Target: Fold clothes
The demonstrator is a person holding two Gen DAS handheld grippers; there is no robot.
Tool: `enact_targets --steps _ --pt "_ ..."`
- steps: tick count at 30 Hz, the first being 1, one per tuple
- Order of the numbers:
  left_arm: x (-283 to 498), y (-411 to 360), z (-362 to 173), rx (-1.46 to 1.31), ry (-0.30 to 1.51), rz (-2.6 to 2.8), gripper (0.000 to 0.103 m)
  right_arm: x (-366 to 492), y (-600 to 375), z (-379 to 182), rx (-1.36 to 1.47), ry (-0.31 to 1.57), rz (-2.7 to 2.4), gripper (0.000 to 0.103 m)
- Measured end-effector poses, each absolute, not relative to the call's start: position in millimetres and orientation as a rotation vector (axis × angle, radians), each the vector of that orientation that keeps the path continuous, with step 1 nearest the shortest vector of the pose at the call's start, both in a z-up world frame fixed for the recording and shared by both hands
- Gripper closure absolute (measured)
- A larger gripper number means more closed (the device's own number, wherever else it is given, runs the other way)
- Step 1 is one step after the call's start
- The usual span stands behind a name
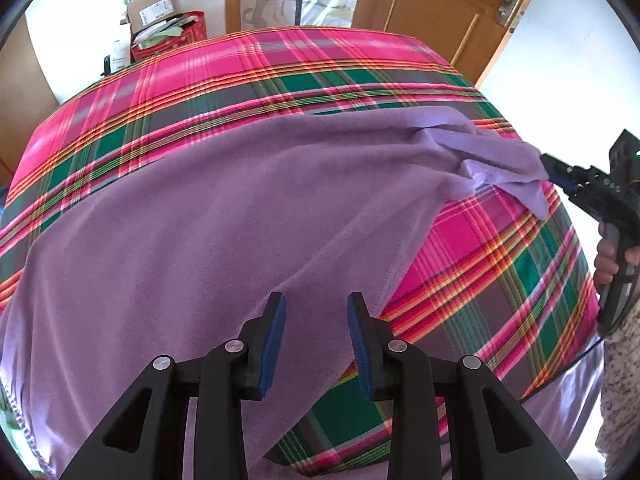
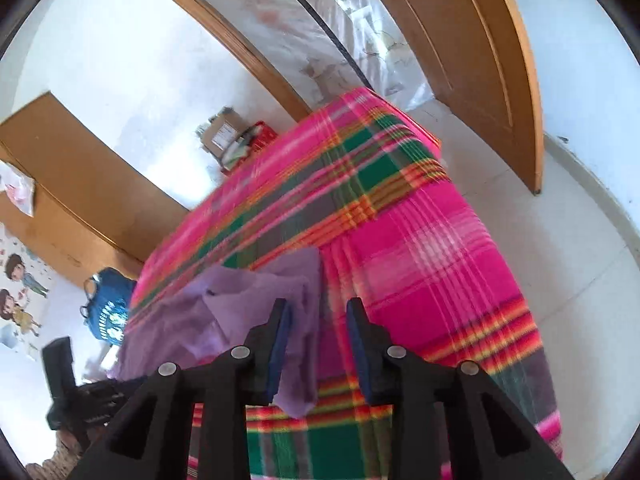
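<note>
The left tongs [image 1: 316, 312] pointed steeply down over the near part of the purple garment [image 1: 192, 220], their blue pads [image 1: 276, 336] standing apart with nothing pinched between them; the cloth lay flat underneath. The garment was spread across a bed covered by a pink and green plaid blanket [image 1: 280, 60], its near hem running off toward the blanket's edge. At the right, a rumpled corner of the garment [image 1: 504, 160] lay just beside the right tongs [image 1: 546, 162], whose handle a hand [image 1: 610, 260] gripped from below. In the right wrist view the right tongs [image 2: 318, 320] were tilted down toward that same corner [image 2: 260, 300]; their jaws stood apart, and a flap of purple cloth hung loose by the left pad without being clamped. Beyond the bed stood a cardboard box [image 1: 154, 8] and a wooden door [image 1: 440, 8].
</note>
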State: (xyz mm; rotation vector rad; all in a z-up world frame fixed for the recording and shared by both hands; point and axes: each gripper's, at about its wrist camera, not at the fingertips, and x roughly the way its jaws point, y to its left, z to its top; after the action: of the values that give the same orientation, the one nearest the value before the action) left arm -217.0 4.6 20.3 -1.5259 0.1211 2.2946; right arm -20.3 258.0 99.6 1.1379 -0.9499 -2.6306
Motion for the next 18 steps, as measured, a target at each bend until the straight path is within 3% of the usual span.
enact_targets --steps 9,18 --pt "-222.1 22.5 22.0 -1.494 0.154 2.281 0.07 -23.8 242.1 99.6 1.062 -0.964 -2.456 0.072" --pt "-231.9 28.1 15.1 -1.519 0.119 2.254 0.07 -11.1 194.9 105.8 1.15 -0.668 -2.363 0.072"
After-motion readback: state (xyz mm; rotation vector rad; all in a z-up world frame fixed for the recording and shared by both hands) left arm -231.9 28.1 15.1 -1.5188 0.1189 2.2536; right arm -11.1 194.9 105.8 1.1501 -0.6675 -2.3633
